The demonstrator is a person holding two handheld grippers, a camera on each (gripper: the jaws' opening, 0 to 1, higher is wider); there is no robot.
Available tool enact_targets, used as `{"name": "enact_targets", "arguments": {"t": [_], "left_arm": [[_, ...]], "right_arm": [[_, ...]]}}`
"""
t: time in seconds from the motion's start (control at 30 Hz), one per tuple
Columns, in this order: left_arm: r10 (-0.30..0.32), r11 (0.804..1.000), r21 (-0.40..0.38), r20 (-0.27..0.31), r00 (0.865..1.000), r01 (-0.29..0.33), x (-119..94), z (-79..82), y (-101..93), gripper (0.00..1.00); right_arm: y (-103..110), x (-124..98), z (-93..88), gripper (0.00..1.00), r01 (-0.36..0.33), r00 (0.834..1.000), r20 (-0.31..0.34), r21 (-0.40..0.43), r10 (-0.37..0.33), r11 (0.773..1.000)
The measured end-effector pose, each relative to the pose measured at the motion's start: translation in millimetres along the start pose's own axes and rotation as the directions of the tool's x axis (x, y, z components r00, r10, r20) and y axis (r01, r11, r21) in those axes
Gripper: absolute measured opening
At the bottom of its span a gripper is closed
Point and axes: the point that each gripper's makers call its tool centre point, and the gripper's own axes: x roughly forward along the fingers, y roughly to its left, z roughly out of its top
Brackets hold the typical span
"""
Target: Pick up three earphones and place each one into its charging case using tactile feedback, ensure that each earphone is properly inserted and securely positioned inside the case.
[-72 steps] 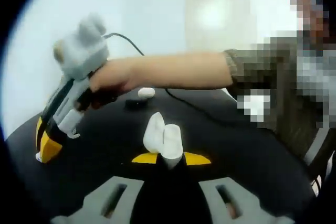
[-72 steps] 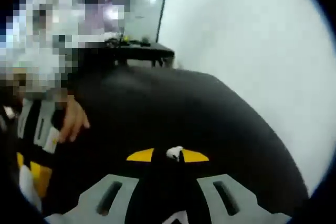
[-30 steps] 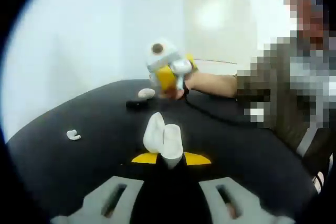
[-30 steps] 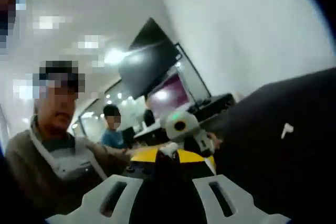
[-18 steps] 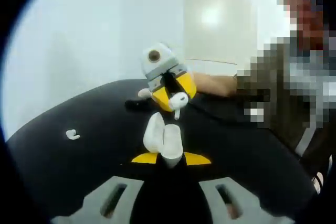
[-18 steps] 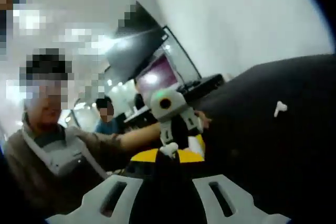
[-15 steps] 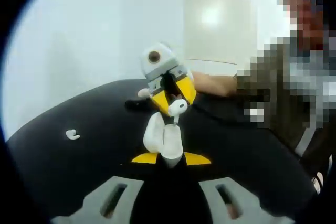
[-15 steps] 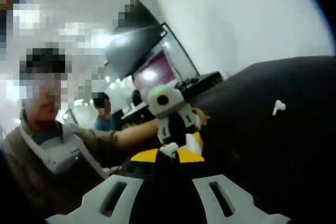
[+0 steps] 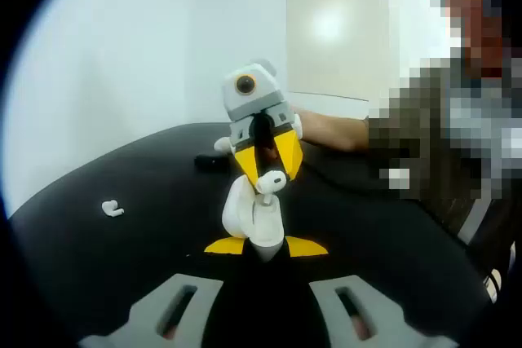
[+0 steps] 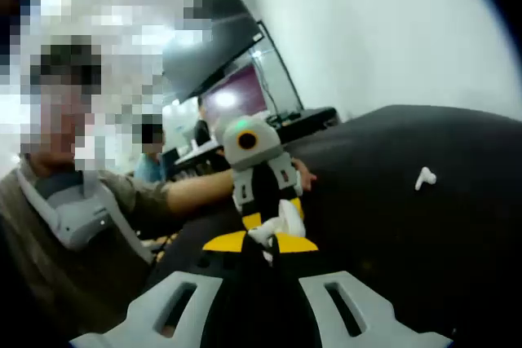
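Glossy white plastic case [image 9: 253, 216]; matt black table [image 9: 122, 258].

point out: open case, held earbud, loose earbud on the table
case [image 9: 242, 216], left gripper view, on its white body.
held earbud [image 9: 272, 181], left gripper view, on its bulb.
loose earbud [image 9: 112, 209], left gripper view, on its body; also [image 10: 424, 177], right gripper view, on its stem.

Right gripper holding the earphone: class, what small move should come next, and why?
Probably ease the right gripper down so the earphone slides into the open charging case, which the left gripper holds. The earphone sits right at the case's mouth, not yet seated.
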Motion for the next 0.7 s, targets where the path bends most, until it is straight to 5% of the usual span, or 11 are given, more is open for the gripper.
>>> {"name": "enact_targets", "arguments": {"t": [0.7], "left_arm": [[0.002,1.000,-0.010,0.002,1.000,-0.002,-1,-0.3,1.1,0.13]], "right_arm": [[-1,-10,7.4,0.15,0.045,0.999,0.025,-0.144,-0.042,0.989]]}}
